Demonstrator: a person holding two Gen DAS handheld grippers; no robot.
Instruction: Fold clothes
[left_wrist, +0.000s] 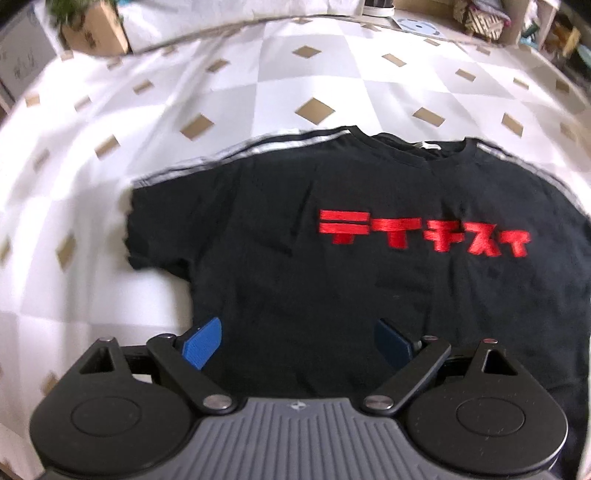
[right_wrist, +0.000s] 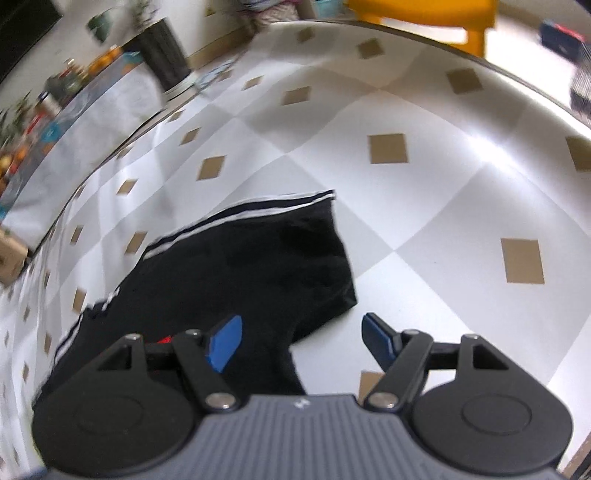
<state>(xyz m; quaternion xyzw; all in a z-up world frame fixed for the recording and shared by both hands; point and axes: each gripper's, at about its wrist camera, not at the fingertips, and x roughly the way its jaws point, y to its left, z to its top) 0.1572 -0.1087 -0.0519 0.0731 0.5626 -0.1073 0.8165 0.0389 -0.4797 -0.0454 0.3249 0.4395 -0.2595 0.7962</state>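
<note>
Below, at the near edge of the left wrist view, the left claw (left_wrist: 297, 341) is seen with its jaws spread wide and nothing gripped; its blue pads (left_wrist: 203, 343) are poised over the lower body of a black T-shirt (left_wrist: 295, 258), and whether they touch the cloth cannot be told. The shirt is laid flat, front up, on a worktop covered by a white and grey checked cloth (left_wrist: 184, 92) dotted with small tan diamonds. Red block lettering (left_wrist: 421, 232) is stitched across the chest, and white stripes are run along the shoulder and sleeve tops. One short sleeve (left_wrist: 155, 229) is spread out to the left of that view, with the collar at the far side. In the right wrist view, the right claw (right_wrist: 301, 341) is likewise held open and empty, its jaws having just been widening. The left blue pad (right_wrist: 225, 343) is placed over black fabric and the right one over bare checked cloth (right_wrist: 424, 240), so that the edge of the shirt's other sleeve (right_wrist: 258, 258) lies between them. Blurred household clutter is seen beyond the worktop's edge.
</note>
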